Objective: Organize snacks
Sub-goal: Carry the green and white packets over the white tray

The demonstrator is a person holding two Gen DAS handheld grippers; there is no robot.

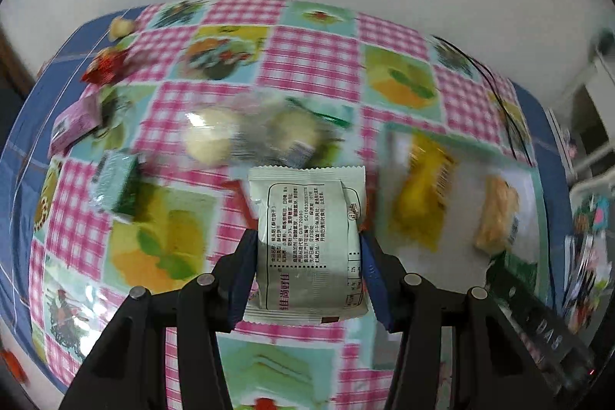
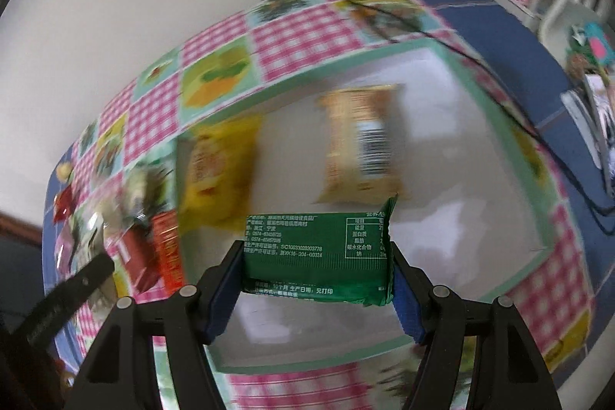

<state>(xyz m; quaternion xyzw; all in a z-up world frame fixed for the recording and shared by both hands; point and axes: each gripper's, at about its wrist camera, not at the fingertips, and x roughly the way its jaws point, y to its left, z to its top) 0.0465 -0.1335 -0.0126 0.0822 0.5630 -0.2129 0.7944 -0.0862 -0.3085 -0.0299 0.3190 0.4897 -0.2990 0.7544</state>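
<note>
Gripping a pale grey-white printed snack packet (image 1: 307, 248) between its blue-padded fingers, the left gripper (image 1: 305, 275) holds it above the pink-checked, fruit-patterned tablecloth (image 1: 307, 52). To its right, the right gripper (image 2: 317, 268) clamps a green foil snack packet (image 2: 319, 252) over the white, green-rimmed tray (image 2: 442, 156), where a yellow packet (image 2: 219, 171) and a tan barcode-printed packet (image 2: 357, 145) lie apart.

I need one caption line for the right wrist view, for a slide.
Right tool grips a green snack packet above the white tray holding two yellow snacks.
</note>
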